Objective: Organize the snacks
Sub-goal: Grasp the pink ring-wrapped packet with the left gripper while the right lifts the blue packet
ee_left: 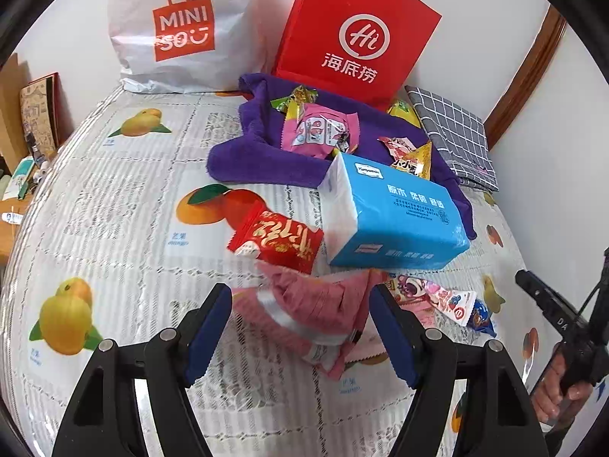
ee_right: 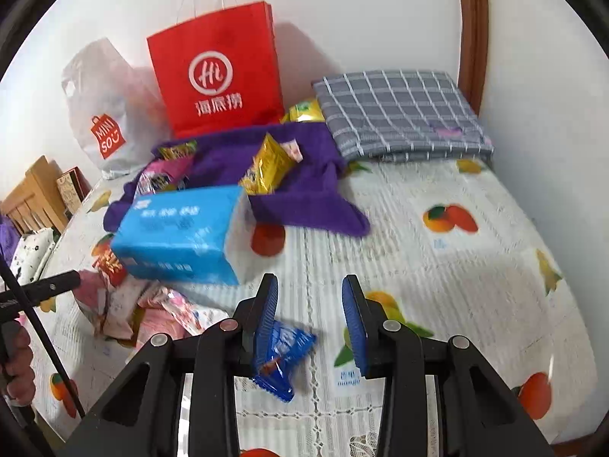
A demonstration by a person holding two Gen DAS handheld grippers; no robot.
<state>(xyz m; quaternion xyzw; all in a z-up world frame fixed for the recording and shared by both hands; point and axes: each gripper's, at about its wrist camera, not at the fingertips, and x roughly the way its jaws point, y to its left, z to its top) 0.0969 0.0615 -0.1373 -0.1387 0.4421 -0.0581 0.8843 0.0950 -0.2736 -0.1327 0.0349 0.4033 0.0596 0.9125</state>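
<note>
Left wrist view: my left gripper [ee_left: 300,327] wide open, straddling pink snack pack [ee_left: 304,316] at 6 o'clock, no grip. Right gripper [ee_right: 309,323] open w/ blue wrapper [ee_right: 281,358] beside left finger; tissue box [ee_right: 182,236] at 10.

Each hand-held gripper is built alike. The left hand-held gripper [ee_left: 300,327] has two matte black angular arms with triangular cut-outs, and a round silver screw head sits at each joint (four show in its own view). Its fingers [ee_left: 207,335] carry dark blue pads. The right hand-held gripper [ee_right: 310,320] has the same black frame and silver screws, and the blue pads on its fingers [ee_right: 354,323] are ribbed. A black handle with white letters "DA" and a thin black cable shows beside the bare-skinned right hand [ee_left: 552,392]; the left hand [ee_right: 19,365] is bare too.
</note>
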